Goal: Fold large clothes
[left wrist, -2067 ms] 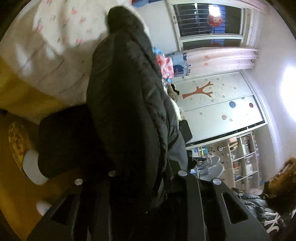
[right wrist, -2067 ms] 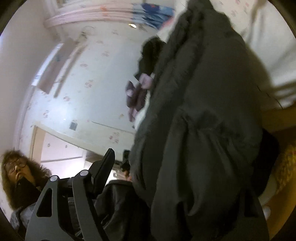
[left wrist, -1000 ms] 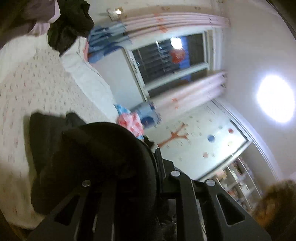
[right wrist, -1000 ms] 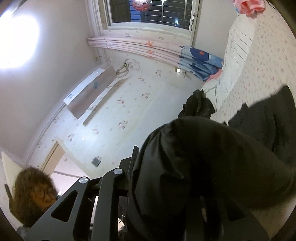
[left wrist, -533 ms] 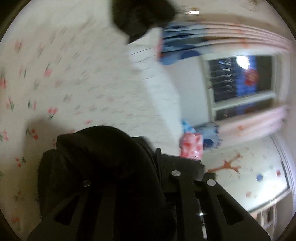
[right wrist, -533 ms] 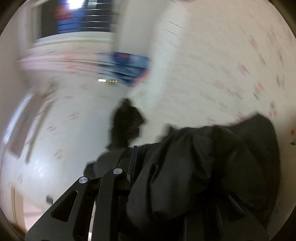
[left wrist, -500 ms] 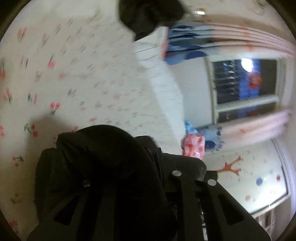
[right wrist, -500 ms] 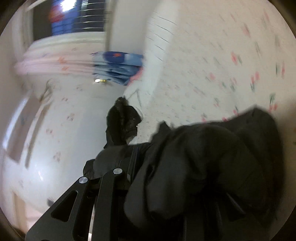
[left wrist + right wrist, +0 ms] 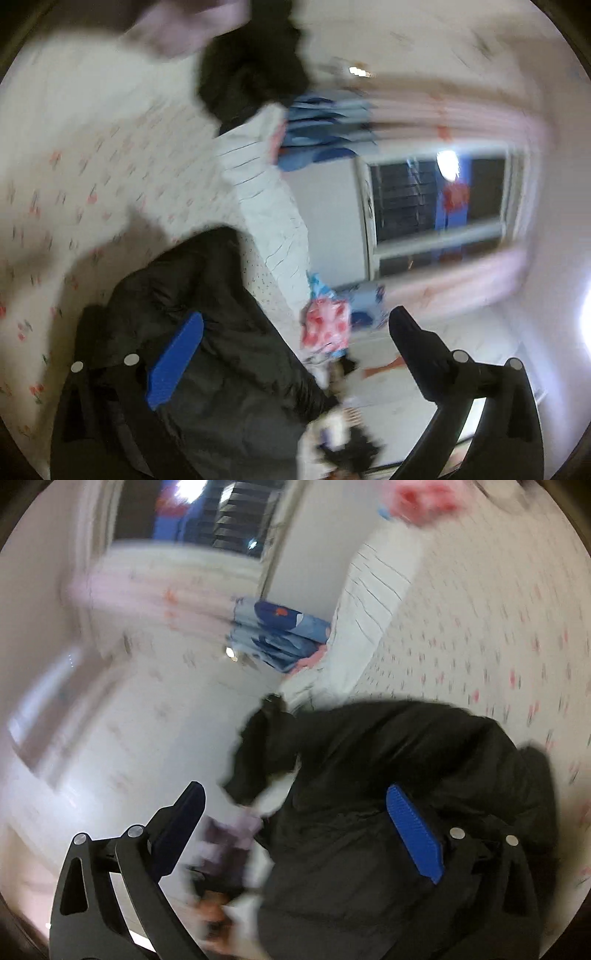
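Observation:
The black padded jacket (image 9: 236, 373) lies bunched on the white floral bed sheet (image 9: 85, 173). My left gripper (image 9: 291, 350) is just above it with its jaws opening wide. Its blue pad (image 9: 173, 362) is over the cloth and the other finger (image 9: 417, 343) is off to the side, neither pressing. In the right wrist view the same jacket (image 9: 388, 760) spreads below my right gripper (image 9: 295, 819), whose jaws are also opening. That gripper's blue pad (image 9: 413, 834) hovers over the fabric without gripping it. Both views are blurred by motion.
Another dark garment (image 9: 251, 74) and a lilac cloth (image 9: 184, 26) lie farther up the bed. Folded blue bedding (image 9: 325, 122) and a white quilted cover (image 9: 266, 206) sit by the wall. A pink-red patterned bundle (image 9: 325, 328) lies near the window (image 9: 436, 199).
Both grippers were shut on the black jacket and carried it over the bed. Now both sets of jaws stand wide and the jacket has dropped onto the sheet.

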Action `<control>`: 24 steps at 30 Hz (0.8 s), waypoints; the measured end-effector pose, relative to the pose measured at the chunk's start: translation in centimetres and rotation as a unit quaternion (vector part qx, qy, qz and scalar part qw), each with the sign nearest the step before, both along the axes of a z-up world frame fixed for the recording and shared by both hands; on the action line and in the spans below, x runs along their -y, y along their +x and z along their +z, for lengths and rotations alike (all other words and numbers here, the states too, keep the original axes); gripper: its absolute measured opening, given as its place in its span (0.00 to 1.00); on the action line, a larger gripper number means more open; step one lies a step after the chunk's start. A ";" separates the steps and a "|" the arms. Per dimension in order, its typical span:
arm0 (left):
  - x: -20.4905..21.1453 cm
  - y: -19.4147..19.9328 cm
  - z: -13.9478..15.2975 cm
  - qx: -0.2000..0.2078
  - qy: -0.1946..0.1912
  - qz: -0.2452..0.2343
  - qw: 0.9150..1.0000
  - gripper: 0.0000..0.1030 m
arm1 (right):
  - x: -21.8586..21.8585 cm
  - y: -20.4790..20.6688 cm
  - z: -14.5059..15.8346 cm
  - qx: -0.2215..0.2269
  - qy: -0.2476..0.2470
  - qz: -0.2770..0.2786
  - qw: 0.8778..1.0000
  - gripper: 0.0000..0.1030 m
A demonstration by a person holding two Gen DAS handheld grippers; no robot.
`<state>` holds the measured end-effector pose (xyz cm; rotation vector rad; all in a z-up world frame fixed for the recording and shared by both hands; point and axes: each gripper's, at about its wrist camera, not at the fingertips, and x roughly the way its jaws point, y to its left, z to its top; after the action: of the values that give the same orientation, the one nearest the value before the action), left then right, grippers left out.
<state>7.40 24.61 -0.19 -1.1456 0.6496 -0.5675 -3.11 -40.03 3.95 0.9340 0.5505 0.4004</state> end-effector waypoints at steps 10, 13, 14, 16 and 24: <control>17.2 5.3 -0.2 0.049 0.314 -0.126 0.940 0.93 | -9.0 11.0 -2.3 -0.115 -0.374 -0.016 0.920 0.93; 17.9 6.8 -7.9 -0.014 0.297 -0.154 0.942 0.92 | -7.9 13.3 -11.5 -0.197 -0.349 0.032 0.916 0.93; 17.9 6.5 -7.9 -0.006 0.303 -0.147 0.942 0.92 | -6.6 13.0 -12.7 -0.203 -0.287 0.022 0.936 0.93; 17.9 5.1 -8.4 0.004 0.312 -0.151 0.938 0.92 | -6.4 11.7 -13.0 -0.191 -0.287 0.020 0.938 0.93; 17.0 4.8 -2.4 0.036 0.335 -0.080 0.938 0.93 | -9.8 11.0 -6.0 -0.134 -0.331 -0.004 0.934 0.93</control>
<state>12.24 7.65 -2.57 -0.4327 0.7974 -0.4670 7.93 -30.18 -2.04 0.3342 0.8621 0.0575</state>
